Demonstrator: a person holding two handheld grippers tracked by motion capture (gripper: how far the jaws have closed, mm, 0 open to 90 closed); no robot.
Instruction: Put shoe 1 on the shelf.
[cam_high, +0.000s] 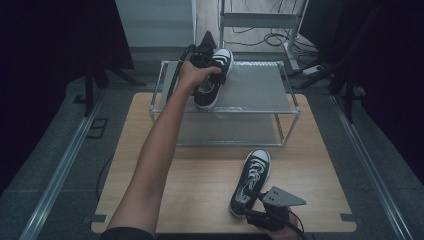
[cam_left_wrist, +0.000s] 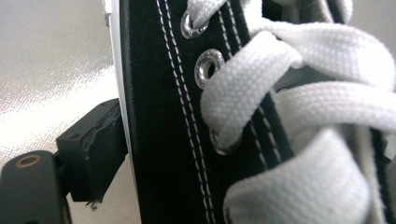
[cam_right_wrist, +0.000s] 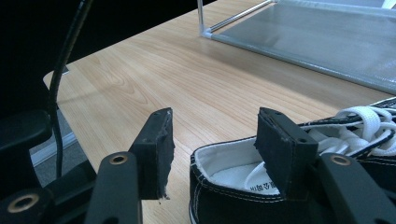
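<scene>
A black canvas sneaker (cam_left_wrist: 163, 140) with white laces (cam_left_wrist: 289, 88) is seen close up, its white-edged side pressed against the black jaw pad (cam_left_wrist: 95, 149) at lower left; a pale shiny surface (cam_left_wrist: 51, 60) lies behind.

We can see only one bit of writing. It is a small line of dark print on the white insole inside the black shoe (cam_right_wrist: 299, 186) on the table, in the right gripper view, at about 5 o'clock from the middle of that picture. The letters are tiny, and one jaw covers part of them, so we cannot read the words. We find no other words, numbers or signs.
</scene>
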